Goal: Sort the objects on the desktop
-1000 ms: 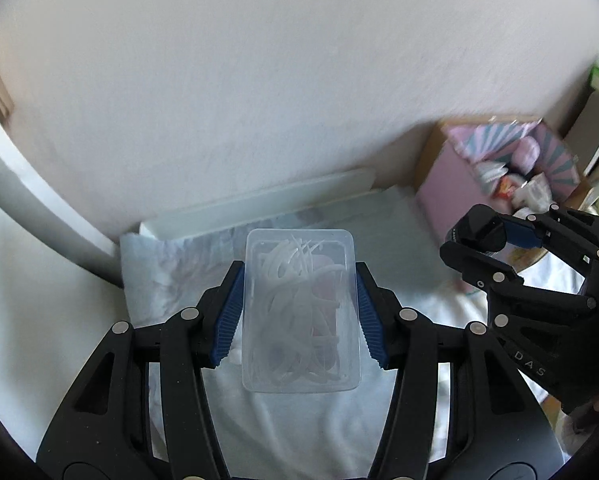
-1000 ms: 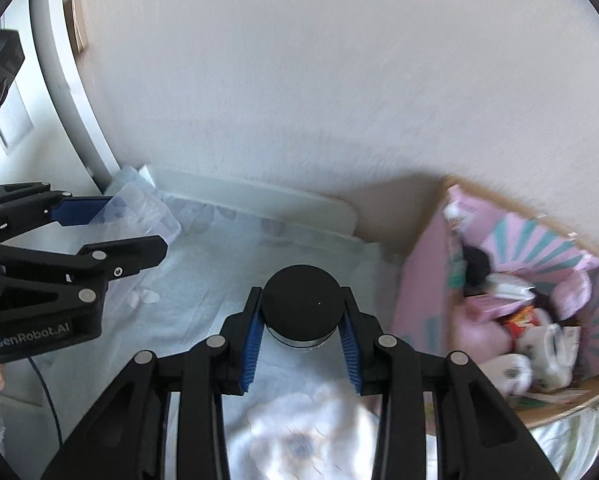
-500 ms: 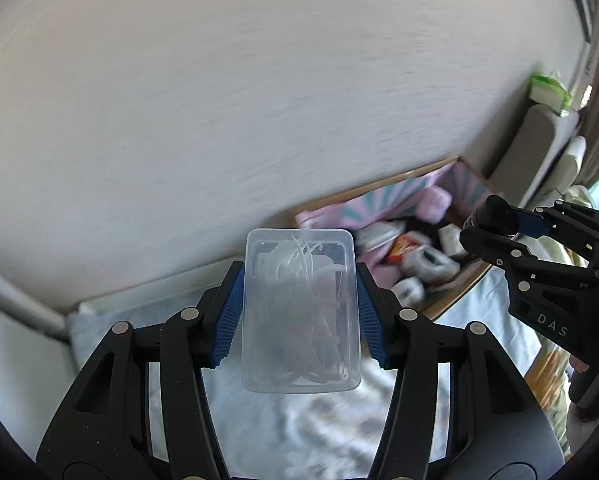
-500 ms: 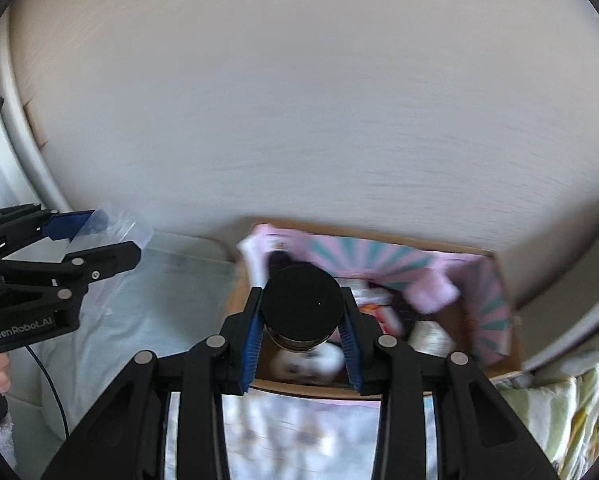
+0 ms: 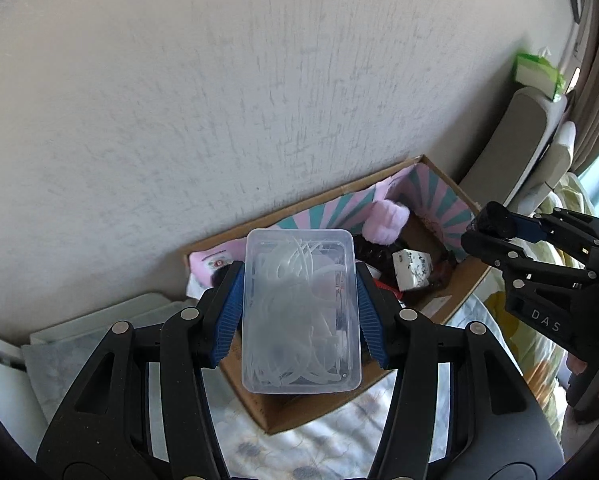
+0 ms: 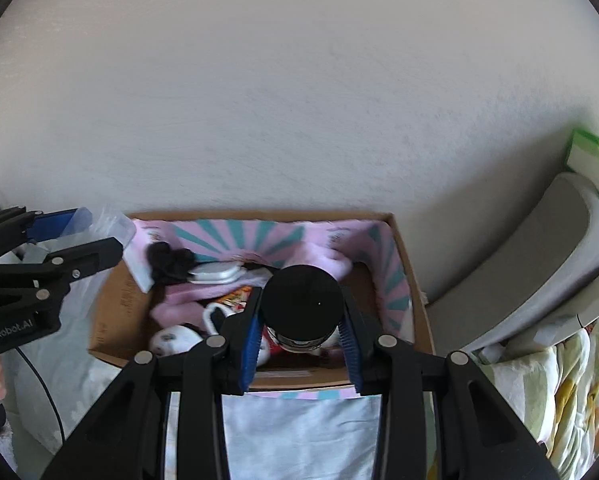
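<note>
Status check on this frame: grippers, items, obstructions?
Left gripper shut on clear plastic box. Right gripper shut on black-lidded jar. Both above the cluttered cardboard box; nothing blocking.

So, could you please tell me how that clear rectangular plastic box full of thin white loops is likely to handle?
The clear rectangular plastic box looks thin-walled, so it probably flexes if squeezed hard. Its contents seem wispy, so it is likely light. The smooth sides could slip, though the left gripper clamps them between ribbed blue pads.
</note>
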Motion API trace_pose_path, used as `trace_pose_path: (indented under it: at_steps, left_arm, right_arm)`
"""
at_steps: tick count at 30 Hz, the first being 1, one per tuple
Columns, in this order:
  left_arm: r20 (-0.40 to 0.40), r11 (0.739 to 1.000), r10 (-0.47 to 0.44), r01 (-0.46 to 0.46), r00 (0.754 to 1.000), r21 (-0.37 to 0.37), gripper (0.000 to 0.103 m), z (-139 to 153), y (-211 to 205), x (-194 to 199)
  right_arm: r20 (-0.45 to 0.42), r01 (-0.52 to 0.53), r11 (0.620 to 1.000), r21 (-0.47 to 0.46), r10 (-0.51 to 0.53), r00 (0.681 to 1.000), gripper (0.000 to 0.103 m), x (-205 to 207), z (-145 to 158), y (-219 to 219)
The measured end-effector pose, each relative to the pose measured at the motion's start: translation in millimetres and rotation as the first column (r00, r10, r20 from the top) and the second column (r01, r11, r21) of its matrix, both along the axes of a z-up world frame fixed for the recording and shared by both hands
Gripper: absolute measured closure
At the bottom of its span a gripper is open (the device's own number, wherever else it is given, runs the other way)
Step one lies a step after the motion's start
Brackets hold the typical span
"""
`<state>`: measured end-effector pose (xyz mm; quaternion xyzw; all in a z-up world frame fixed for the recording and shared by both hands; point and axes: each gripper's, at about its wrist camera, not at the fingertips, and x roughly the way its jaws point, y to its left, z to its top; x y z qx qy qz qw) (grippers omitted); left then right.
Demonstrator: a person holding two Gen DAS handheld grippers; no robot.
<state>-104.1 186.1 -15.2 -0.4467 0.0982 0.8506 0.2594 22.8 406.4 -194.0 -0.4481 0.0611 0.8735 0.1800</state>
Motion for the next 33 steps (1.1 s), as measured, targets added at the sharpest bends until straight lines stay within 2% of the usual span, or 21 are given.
trace_pose_path:
  at_steps: [7, 13, 15, 17, 18, 19, 21, 24, 27, 29, 33]
  left_arm:
    - [0.044, 0.999, 0.004, -0.003, 0.999, -0.032, 0.053, -30.7, 14.6, -14.9]
    - [0.059, 0.998, 0.004, 0.000, 0.998, -0.058, 0.053, -38.6, 19.7, -19.5]
    - [0.084, 0.998, 0.019, -0.014, 0.996, -0.069, 0.045, -41.8, 21.4, -24.4]
    - [0.105, 0.997, 0.046, -0.039, 0.993, -0.067, 0.001, -46.2, 25.1, -29.8]
    - [0.097, 0.998, 0.055, -0.050, 0.994, -0.049, 0.000, -42.9, 21.5, -29.8]
    - [0.096, 0.998, 0.054, -0.051, 0.994, -0.032, 0.000, -39.9, 18.1, -29.2]
    - [0.119, 0.999, 0.036, -0.037, 0.992, 0.011, 0.000, -34.2, 12.5, -30.0]
    - [0.086, 0.998, 0.055, -0.055, 0.995, 0.004, 0.000, -25.5, 9.1, -29.4]
    - [0.057, 0.998, 0.062, -0.062, 0.996, 0.006, 0.000, -17.1, 7.3, -27.7]
    - [0.054, 0.998, 0.059, -0.059, 0.997, 0.012, 0.000, -12.3, 6.5, -26.9]
    - [-0.002, 0.997, 0.054, -0.054, 0.999, 0.049, 0.000, -2.1, 3.8, -20.7]
  right_arm:
    - [0.028, 0.000, 0.999, -0.043, 0.001, 1.000, 0.070, -8.9, -21.5, 16.9]
    - [0.038, -0.021, 0.997, -0.069, 0.024, 0.999, 0.070, -19.0, -30.2, 18.7]
    - [0.061, -0.016, 0.996, -0.090, 0.021, 0.998, 0.069, -24.8, -36.0, 21.3]
    - [0.070, -0.006, 0.994, -0.105, 0.014, 0.997, 0.047, -26.8, -39.7, 23.8]
    - [0.068, -0.005, 0.994, -0.109, 0.012, 0.998, 0.021, -26.5, -40.3, 24.9]
    - [0.063, -0.001, 0.995, -0.103, 0.007, 0.998, 0.010, -25.4, -39.7, 26.0]
    - [0.042, 0.001, 0.995, -0.102, 0.003, 0.999, 0.000, -21.8, -37.8, 29.6]
    - [0.046, -0.006, 0.994, -0.111, 0.011, 0.999, 0.000, -19.0, -36.1, 34.0]
    - [0.046, 0.002, 0.999, -0.042, 0.000, 0.999, 0.000, -15.9, -32.2, 32.5]
    - [0.040, -0.001, 0.999, -0.034, 0.003, 0.999, 0.000, -13.4, -30.7, 31.2]
    - [0.026, -0.005, 1.000, -0.031, 0.006, 1.000, 0.001, -10.9, -23.6, 27.3]
